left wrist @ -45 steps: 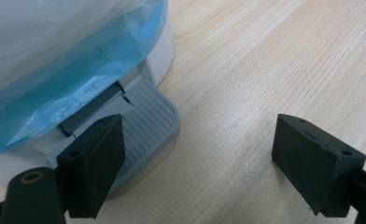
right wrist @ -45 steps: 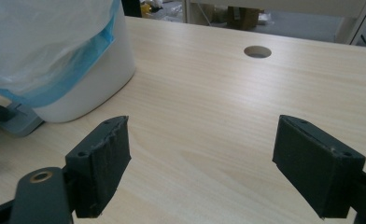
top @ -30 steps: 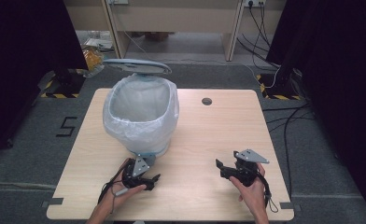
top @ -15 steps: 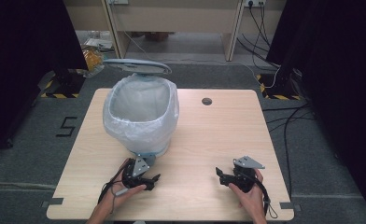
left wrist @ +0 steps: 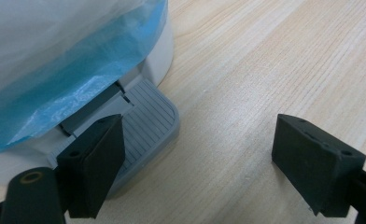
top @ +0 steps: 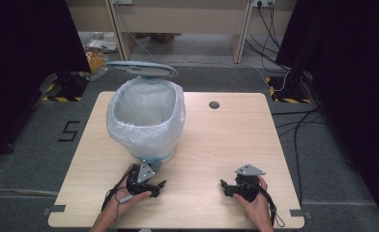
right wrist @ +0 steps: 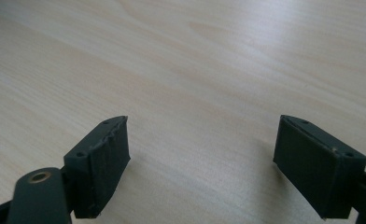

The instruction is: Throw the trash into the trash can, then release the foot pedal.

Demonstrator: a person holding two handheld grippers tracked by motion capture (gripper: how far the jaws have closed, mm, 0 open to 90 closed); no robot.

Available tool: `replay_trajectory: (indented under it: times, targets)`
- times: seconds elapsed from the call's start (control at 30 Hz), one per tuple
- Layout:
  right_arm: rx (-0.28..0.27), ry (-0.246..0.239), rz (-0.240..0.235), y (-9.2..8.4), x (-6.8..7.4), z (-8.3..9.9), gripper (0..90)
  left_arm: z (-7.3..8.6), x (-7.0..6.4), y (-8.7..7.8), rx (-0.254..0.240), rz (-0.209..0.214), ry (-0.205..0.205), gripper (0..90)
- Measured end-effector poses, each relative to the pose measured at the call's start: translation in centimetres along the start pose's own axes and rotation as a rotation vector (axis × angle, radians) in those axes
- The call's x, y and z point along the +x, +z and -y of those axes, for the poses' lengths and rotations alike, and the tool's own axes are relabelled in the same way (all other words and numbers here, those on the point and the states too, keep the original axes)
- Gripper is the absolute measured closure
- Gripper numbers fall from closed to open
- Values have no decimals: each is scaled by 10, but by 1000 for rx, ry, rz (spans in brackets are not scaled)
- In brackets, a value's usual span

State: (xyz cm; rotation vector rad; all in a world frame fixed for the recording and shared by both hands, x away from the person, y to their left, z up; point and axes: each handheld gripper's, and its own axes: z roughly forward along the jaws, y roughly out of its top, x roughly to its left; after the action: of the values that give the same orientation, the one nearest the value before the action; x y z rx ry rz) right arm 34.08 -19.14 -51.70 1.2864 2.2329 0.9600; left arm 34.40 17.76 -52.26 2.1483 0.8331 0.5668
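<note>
The left gripper point(left wrist: 197, 154) was held with its jaws spread wide and nothing between them; the grey pedal point(left wrist: 146, 122) of the lined bin point(top: 146, 118) (lid raised) was seen just beyond one jaw. The right gripper point(right wrist: 202, 161) was likewise held wide and unladen over the bare wooden table point(right wrist: 195, 56), well apart from the bin.

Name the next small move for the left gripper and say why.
Probably ease the left gripper toward the grey pedal and press it. In the left gripper view its open jaws sit right at the pedal, one jaw over its edge, at the foot of the bag-lined bin. The lid already stands up, so this is a guess. The right gripper rests open, apart on the table.
</note>
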Motion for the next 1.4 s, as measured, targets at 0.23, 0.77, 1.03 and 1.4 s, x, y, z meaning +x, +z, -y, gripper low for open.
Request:
replay_trajectory:
  times: [0.23,0.77,1.03,1.4]
  targets:
    - [8,-18,3,1,2,-1,141,0,0,0,-1,-1,0,165]
    - [9,-17,-3,1,2,-1,132,0,0,-1,1,-3,2,165]
    - [10,-18,-2,1,2,-1,132,1,-1,-2,-7,-9,28,165]
    - [7,-20,-6,2,1,-1,125,1,-3,-4,-14,-20,42,165]
